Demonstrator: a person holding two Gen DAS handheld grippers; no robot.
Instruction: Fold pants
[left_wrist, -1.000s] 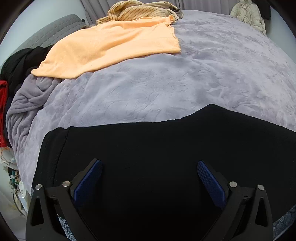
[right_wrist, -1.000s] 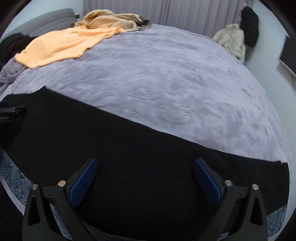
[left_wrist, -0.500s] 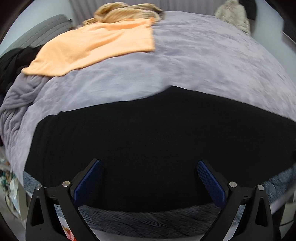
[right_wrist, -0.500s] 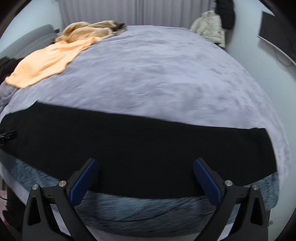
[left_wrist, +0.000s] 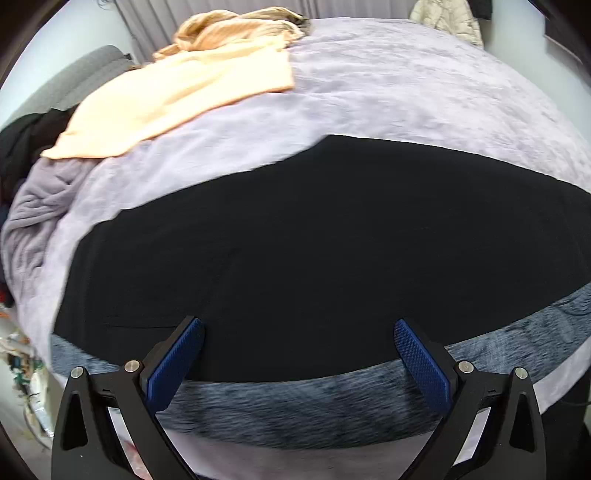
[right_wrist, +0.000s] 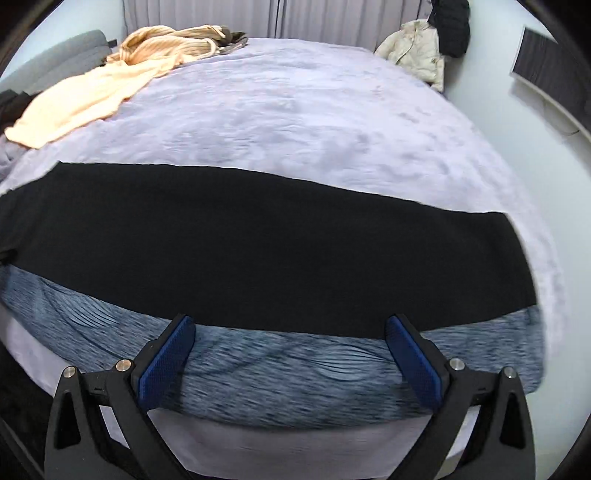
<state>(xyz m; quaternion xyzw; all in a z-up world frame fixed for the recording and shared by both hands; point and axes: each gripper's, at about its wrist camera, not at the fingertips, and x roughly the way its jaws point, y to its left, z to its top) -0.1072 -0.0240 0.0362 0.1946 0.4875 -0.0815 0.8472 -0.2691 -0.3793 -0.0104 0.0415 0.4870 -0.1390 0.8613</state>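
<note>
Black pants (left_wrist: 314, 240) lie flat in a long band across the near part of the bed; they also show in the right wrist view (right_wrist: 258, 243), with the leg end at the right. My left gripper (left_wrist: 297, 350) is open and empty, held back over the near edge of the pants. My right gripper (right_wrist: 290, 343) is open and empty, just in front of the pants' near edge, over the blue-grey bed edge (right_wrist: 295, 384).
The pants lie on a lilac blanket (right_wrist: 314, 122). An orange garment (left_wrist: 177, 96) and a striped tan garment (left_wrist: 229, 29) lie at the far left. Dark clothes (left_wrist: 22, 140) are piled at the left. A cream jacket (right_wrist: 417, 51) hangs at the far right.
Both grippers have pulled back from the pants toward the near bed edge. The pants now show in full and the blue-grey bed edge has come into view. Both stay open.
</note>
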